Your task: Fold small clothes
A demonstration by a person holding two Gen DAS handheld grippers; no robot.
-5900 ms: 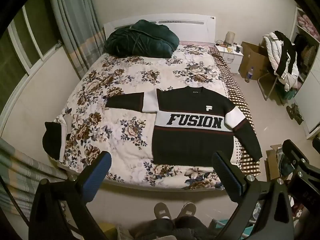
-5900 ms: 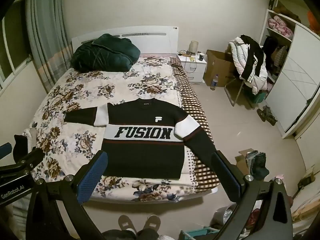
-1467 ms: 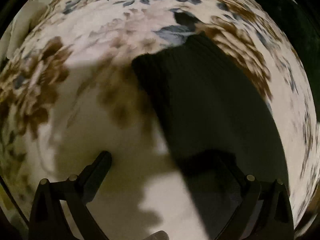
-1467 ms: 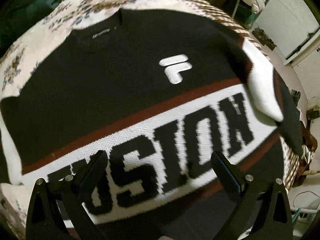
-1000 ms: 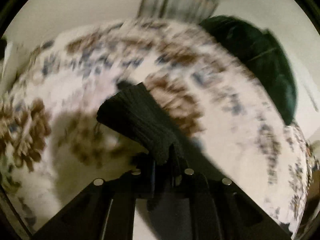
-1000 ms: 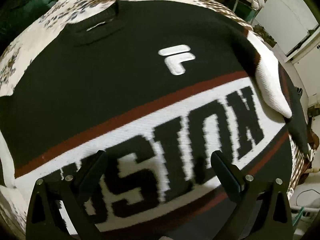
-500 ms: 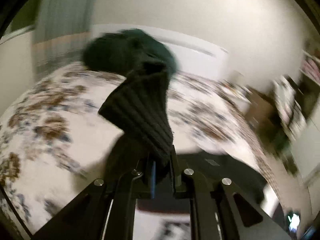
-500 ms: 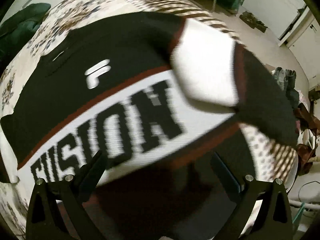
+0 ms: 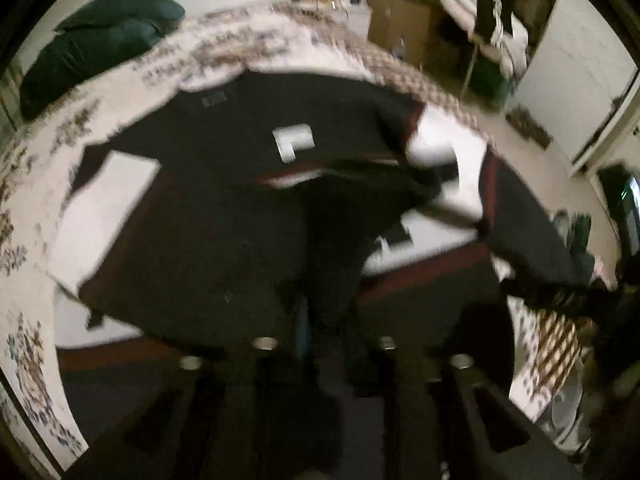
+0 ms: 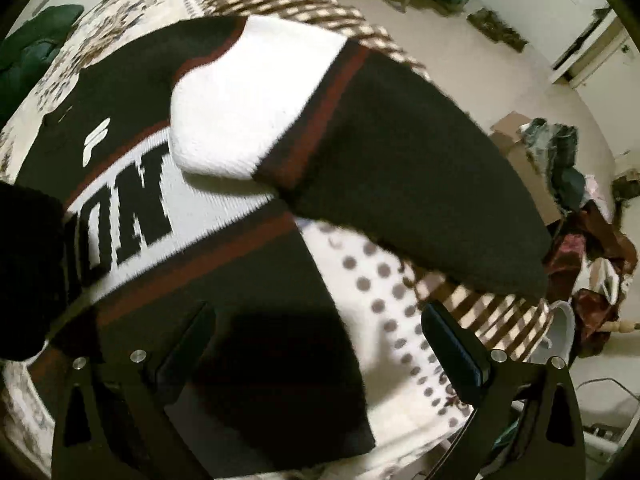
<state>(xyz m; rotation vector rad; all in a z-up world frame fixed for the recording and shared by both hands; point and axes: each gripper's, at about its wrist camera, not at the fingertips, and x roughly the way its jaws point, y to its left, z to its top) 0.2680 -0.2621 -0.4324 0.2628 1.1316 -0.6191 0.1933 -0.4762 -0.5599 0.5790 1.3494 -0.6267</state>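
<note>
Two tongs over the black knitted sweater with white lettered band (image 10: 192, 208), flat on the floral-quilted bed (image 9: 36, 184). Left tongs (image 9: 320, 320) pinch its black sleeve cuff (image 9: 344, 240); right tongs (image 10: 320, 344) gape wide, empty. Best lay cuff square toward 3 o'clock. Left view blurred; pinch itself indistinct.

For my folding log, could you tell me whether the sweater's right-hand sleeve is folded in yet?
Not yet: the sleeve lies spread outward over the bed edge, beyond the open right gripper.
</note>
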